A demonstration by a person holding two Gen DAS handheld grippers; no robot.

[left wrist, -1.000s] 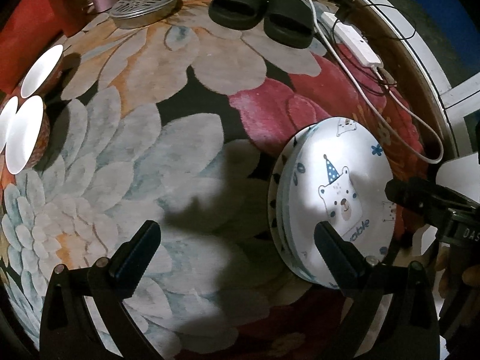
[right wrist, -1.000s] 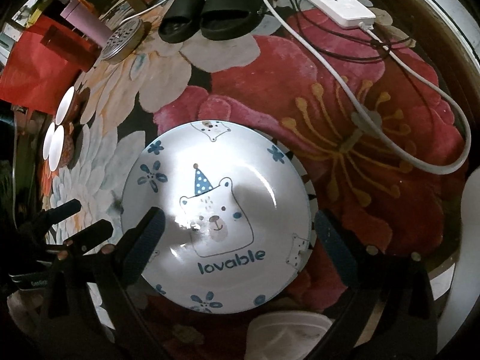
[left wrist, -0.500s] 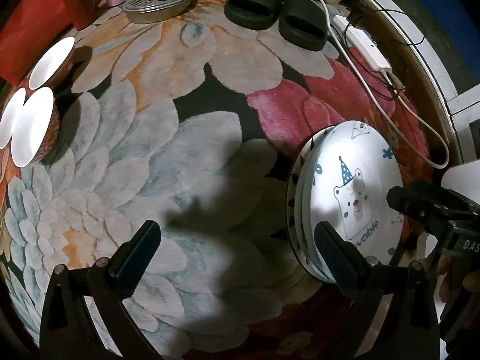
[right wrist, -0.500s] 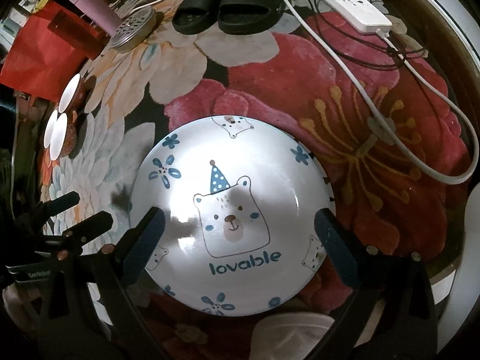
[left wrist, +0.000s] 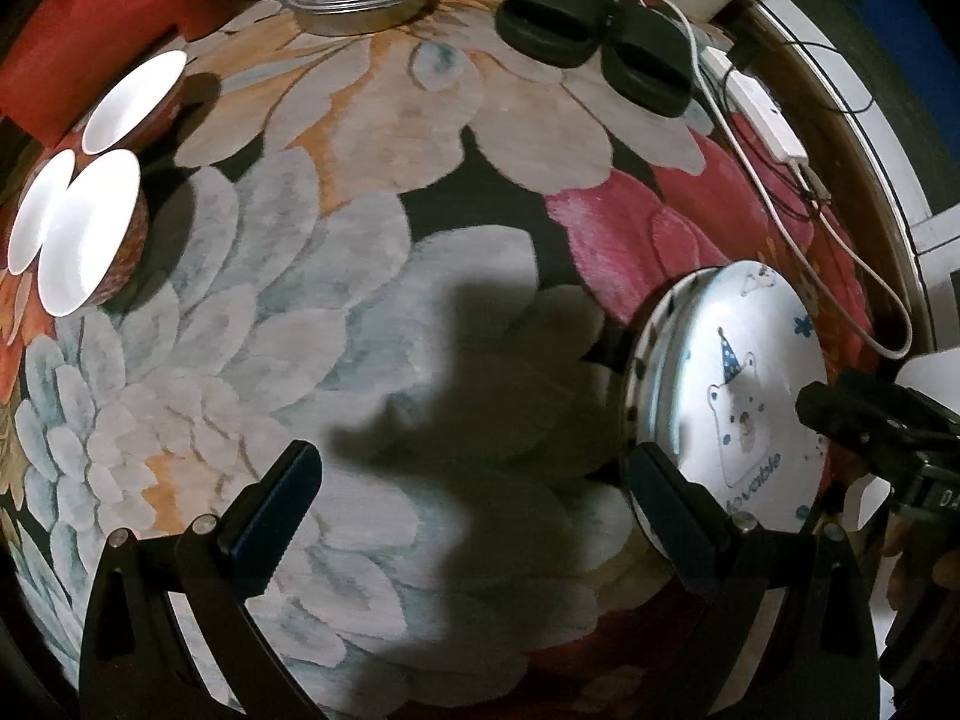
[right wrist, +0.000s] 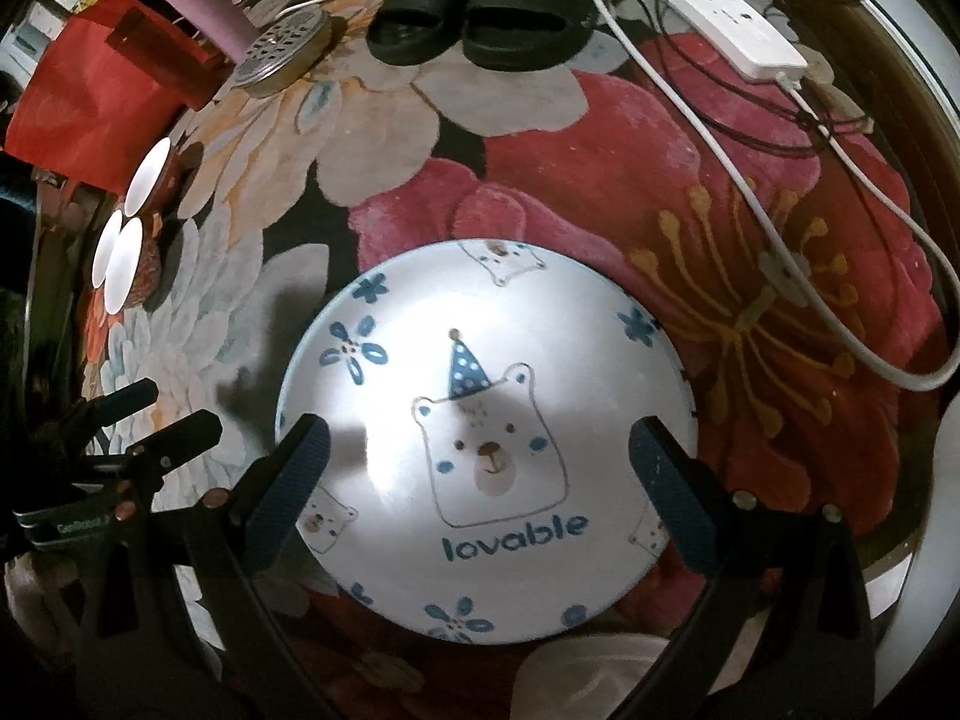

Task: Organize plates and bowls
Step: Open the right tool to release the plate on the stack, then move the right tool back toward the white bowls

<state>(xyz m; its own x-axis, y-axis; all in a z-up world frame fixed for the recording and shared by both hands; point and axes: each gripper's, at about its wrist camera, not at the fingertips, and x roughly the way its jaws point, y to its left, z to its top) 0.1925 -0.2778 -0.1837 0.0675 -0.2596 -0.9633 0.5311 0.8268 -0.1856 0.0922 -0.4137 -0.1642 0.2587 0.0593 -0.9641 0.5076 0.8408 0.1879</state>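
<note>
Since the left gripper swung left over the last second, the bowls now look like the next pickup.
Its jaws are wide open and empty over the rug, with the bear plate stack slid to the right edge and the three white bowls closer in. Right gripper hovers above the plate, jaws open, holding nothing (only its view shows the "lovable" print square-on).

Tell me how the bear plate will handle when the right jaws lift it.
The bear plate looks like glazed ceramic, so probably stiff, slippery and breakable. It appears to top a stack, so a careless lift might drag the plates beneath. The rug would likely soften a drop.
</note>
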